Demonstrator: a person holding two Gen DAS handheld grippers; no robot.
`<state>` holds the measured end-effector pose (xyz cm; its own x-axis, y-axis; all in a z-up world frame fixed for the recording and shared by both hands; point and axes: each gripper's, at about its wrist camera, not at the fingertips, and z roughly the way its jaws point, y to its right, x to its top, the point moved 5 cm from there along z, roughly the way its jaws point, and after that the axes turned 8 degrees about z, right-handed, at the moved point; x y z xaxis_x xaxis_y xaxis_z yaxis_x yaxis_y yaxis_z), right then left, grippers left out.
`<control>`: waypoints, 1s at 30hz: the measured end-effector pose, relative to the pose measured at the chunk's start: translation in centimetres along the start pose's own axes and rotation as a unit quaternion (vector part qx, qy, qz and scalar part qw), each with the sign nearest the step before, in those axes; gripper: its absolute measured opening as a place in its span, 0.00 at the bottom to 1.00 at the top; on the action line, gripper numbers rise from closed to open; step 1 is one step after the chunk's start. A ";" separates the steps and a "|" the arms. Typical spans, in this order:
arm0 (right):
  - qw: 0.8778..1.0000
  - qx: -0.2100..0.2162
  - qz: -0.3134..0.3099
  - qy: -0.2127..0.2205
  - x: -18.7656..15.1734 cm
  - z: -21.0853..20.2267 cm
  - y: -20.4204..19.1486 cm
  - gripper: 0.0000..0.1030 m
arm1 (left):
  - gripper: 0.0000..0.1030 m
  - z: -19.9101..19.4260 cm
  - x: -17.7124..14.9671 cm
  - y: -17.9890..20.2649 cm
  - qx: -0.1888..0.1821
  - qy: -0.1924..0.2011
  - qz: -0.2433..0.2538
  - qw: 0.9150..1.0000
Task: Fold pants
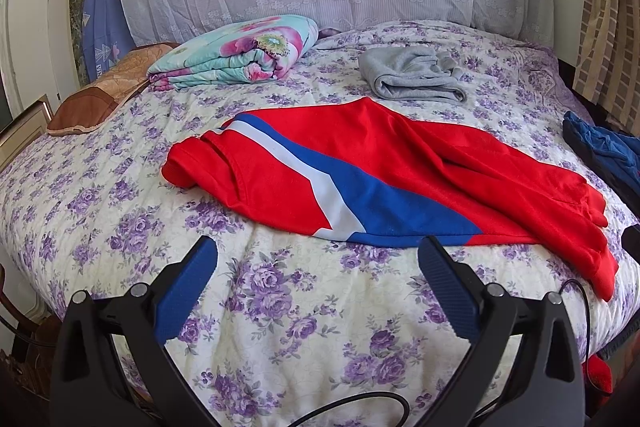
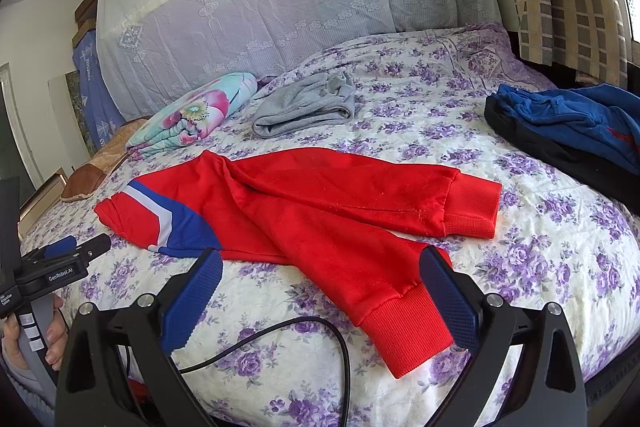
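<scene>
Both my grippers hover with fingers spread wide, holding nothing: left gripper (image 1: 318, 261) just short of the red pants' (image 1: 400, 171) waist end, right gripper (image 2: 320, 273) over a leg cuff (image 2: 404, 335). Pants lie unfolded across the bed (image 2: 560, 247).

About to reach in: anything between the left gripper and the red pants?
Only bare floral bedspread lies between the open left gripper and the red pants, as the left wrist view shows.
</scene>
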<state>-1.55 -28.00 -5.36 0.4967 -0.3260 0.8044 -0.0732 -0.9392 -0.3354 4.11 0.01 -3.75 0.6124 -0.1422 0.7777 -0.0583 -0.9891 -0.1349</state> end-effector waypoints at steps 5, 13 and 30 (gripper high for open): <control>1.000 0.000 0.000 0.001 0.0 0.0 0.0 0.96 | 0.95 0.0 0.0 -0.1 0.000 0.000 0.000 1.000; 1.000 0.001 -0.001 0.002 0.2 -0.1 -0.1 0.96 | 0.95 0.0 0.1 0.0 0.000 0.000 0.000 1.000; 1.000 0.001 -0.001 0.003 0.2 -0.1 -0.1 0.96 | 0.95 0.0 0.1 0.1 0.000 0.000 0.000 1.000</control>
<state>-1.54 -27.95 -5.13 0.4922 -0.3249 0.8076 -0.0700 -0.9395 -0.3354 4.15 -0.07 -3.69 0.6127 -0.1428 0.7773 -0.0580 -0.9890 -0.1360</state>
